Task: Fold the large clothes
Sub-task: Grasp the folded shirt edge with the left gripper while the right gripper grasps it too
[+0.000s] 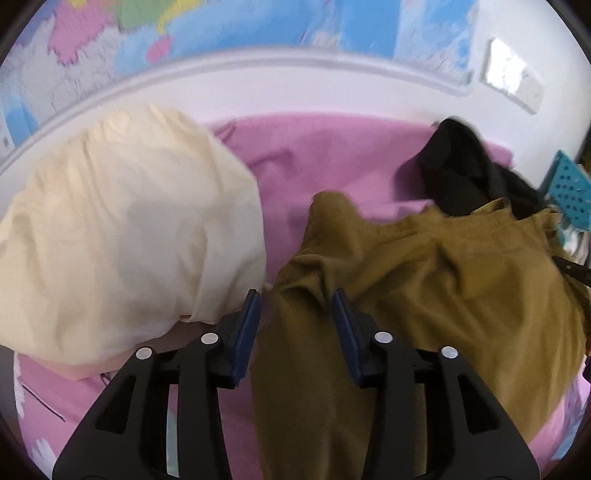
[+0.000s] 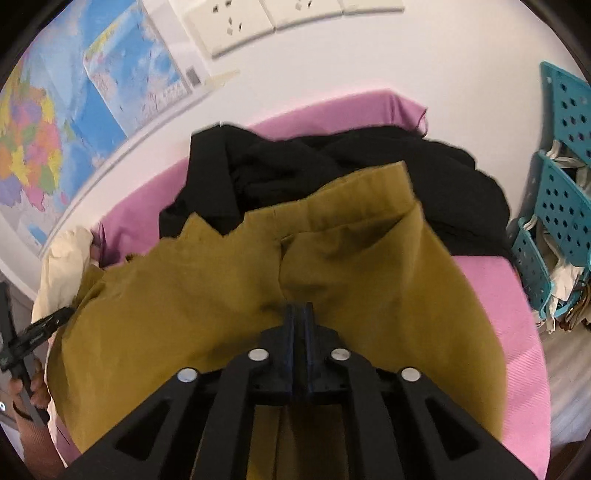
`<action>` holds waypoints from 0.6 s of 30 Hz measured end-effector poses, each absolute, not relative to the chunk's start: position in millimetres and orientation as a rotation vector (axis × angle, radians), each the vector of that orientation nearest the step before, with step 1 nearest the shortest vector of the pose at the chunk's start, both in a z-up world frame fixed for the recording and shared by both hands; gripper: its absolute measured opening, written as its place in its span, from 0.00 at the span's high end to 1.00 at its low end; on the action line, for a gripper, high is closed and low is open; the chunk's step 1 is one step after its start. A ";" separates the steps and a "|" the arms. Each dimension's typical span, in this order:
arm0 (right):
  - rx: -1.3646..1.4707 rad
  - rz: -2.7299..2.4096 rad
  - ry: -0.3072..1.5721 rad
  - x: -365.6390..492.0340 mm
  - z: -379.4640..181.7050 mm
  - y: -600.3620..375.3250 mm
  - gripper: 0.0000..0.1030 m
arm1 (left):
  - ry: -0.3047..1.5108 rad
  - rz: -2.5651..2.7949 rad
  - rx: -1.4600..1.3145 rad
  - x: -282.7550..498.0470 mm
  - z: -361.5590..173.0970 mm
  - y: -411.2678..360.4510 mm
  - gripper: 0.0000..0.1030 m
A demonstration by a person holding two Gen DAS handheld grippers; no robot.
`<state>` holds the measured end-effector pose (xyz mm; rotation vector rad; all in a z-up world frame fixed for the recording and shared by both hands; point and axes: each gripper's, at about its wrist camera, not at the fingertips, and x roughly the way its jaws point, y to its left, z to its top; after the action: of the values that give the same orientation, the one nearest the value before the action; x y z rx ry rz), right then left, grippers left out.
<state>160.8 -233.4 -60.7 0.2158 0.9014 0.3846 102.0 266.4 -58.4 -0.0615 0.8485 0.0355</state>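
Observation:
An olive-brown garment (image 1: 424,280) lies rumpled across the pink-covered table (image 1: 314,155). In the left wrist view my left gripper (image 1: 296,301) stands open over the garment's left part, with a ridge of the cloth between its blue pads (image 1: 248,325). My right gripper (image 2: 300,309) is shut on a fold of the olive-brown garment (image 2: 221,295) near its middle, and creases gather at the fingertips. In the right wrist view the left tool shows at the far left, held by a person's hand (image 2: 35,387).
A cream garment (image 1: 122,229) is heaped on the left of the table. A black garment (image 2: 332,166) is piled at the back, partly under the olive one. Teal perforated baskets (image 2: 561,206) stand to the right. A map (image 2: 55,140) and sockets (image 2: 255,22) hang on the wall behind.

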 end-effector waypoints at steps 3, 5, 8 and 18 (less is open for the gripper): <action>0.243 0.408 0.849 146.5 -40.9 -238.4 0.78 | 0.793 -0.047 -0.042 83.4 -42.5 256.9 0.50; 0.213 0.450 0.809 139.1 -26.3 -230.3 0.59 | 0.790 -0.100 -0.019 80.7 -40.6 247.8 0.50; 0.128 0.471 0.811 146.1 -22.8 -208.8 0.58 | 0.828 -0.097 -0.001 93.6 -50.5 240.0 0.50; 0.232 0.421 0.997 210.5 -68.8 -222.6 0.70 | 1.029 -0.054 -0.190 145.3 -105.3 271.0 0.63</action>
<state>210.5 -222.6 -68.8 0.2325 0.9972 0.4206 145.3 271.0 -105.3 -0.1898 1.0291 -0.0538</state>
